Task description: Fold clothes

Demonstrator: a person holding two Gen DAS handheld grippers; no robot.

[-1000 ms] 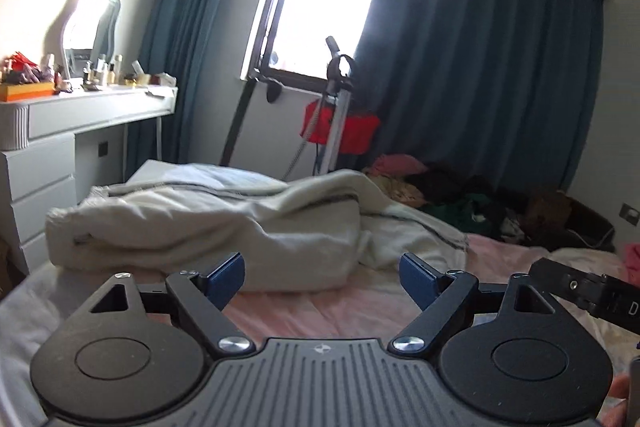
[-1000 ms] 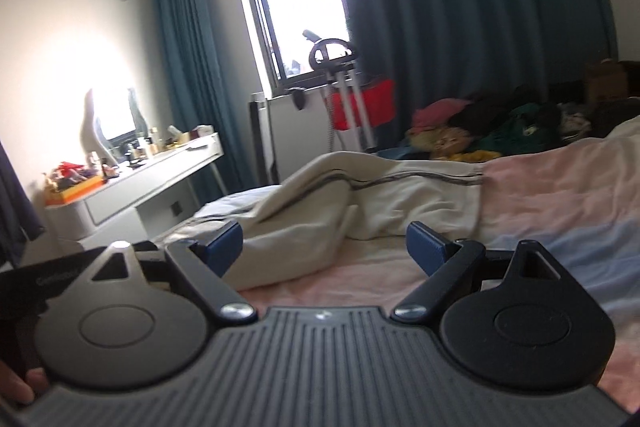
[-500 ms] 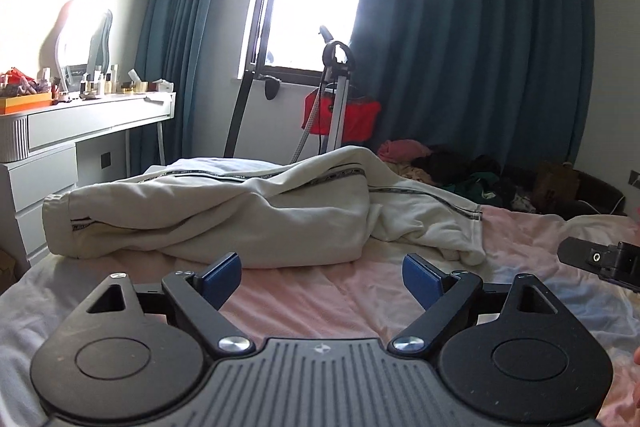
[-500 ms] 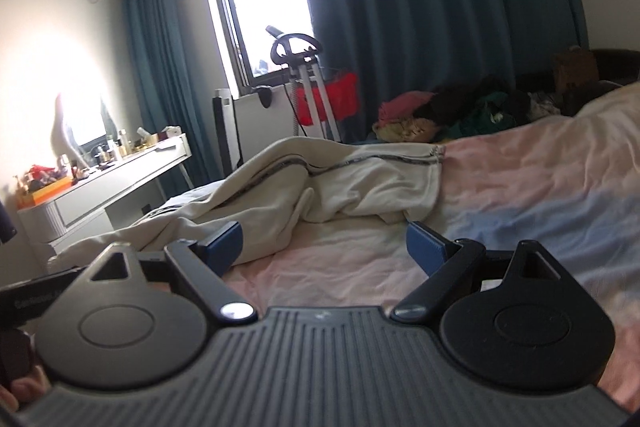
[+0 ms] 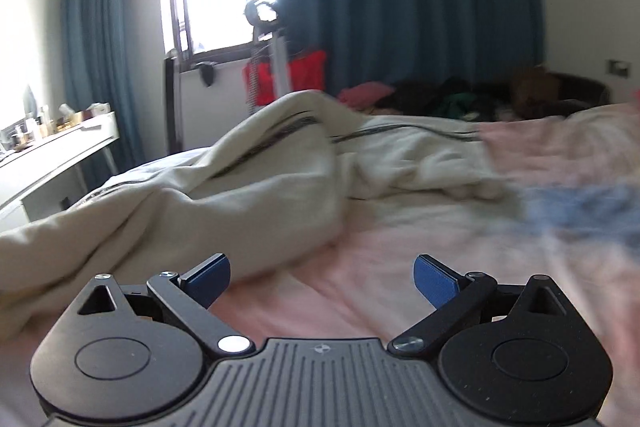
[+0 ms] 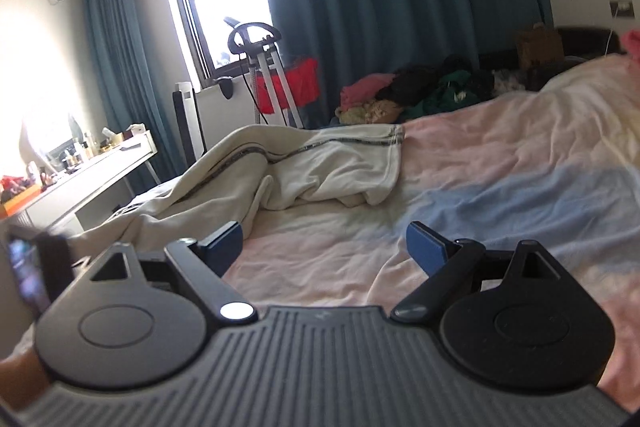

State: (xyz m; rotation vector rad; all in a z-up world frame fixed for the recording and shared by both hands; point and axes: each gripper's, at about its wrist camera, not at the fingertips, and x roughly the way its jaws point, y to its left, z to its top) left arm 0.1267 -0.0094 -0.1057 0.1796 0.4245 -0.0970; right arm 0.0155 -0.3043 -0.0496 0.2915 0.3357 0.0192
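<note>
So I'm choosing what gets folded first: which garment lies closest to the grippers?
The cream garment, spread on the bed just ahead; the pink, green and dark clothes sit piled beyond the bed.

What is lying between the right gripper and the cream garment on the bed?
Only bare pink bedsheet lies between the right gripper and the cream garment, as the right wrist view shows.

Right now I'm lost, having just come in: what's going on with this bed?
A person holds two tools over the pink bed cover. The left tool and right tool are both open and empty. The crumpled cream garment with dark striped trim lies unfolded ahead of them; neither tool touches it yet.
</note>
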